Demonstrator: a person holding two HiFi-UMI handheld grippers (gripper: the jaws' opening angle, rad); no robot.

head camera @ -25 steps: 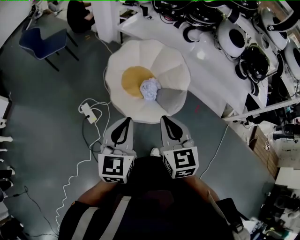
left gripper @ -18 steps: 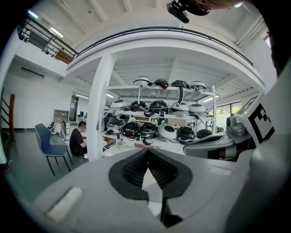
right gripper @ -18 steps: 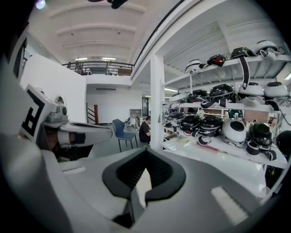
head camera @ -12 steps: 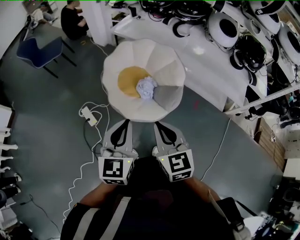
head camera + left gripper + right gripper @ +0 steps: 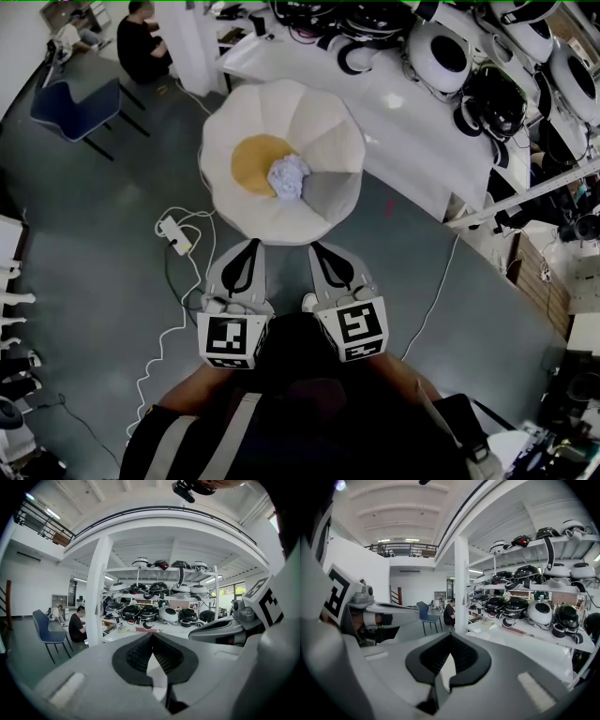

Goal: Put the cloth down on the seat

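Note:
A crumpled pale cloth [image 5: 289, 176] lies on the round tan seat [image 5: 251, 164] of a white petal-shaped chair [image 5: 281, 108], toward the seat's right side. My left gripper [image 5: 252, 243] and right gripper [image 5: 317, 247] are held side by side close to my body, just short of the chair's near rim. Both point at the chair, both are shut, and neither has anything between its jaws. In the left gripper view the left gripper [image 5: 151, 637] has its jaws meeting at the tip; the right gripper [image 5: 449, 637] looks the same in its own view. Neither gripper view shows the cloth.
A white power strip [image 5: 175, 229] with a coiled white cable lies on the grey floor left of the chair. A blue chair [image 5: 77, 98] and a seated person [image 5: 141, 42] are at the far left. A long white table [image 5: 412, 122] with helmets runs behind and right.
The chair and cloth have drifted a little up and left in the head view. The right gripper has edged slightly left. Both grippers stay shut and empty.

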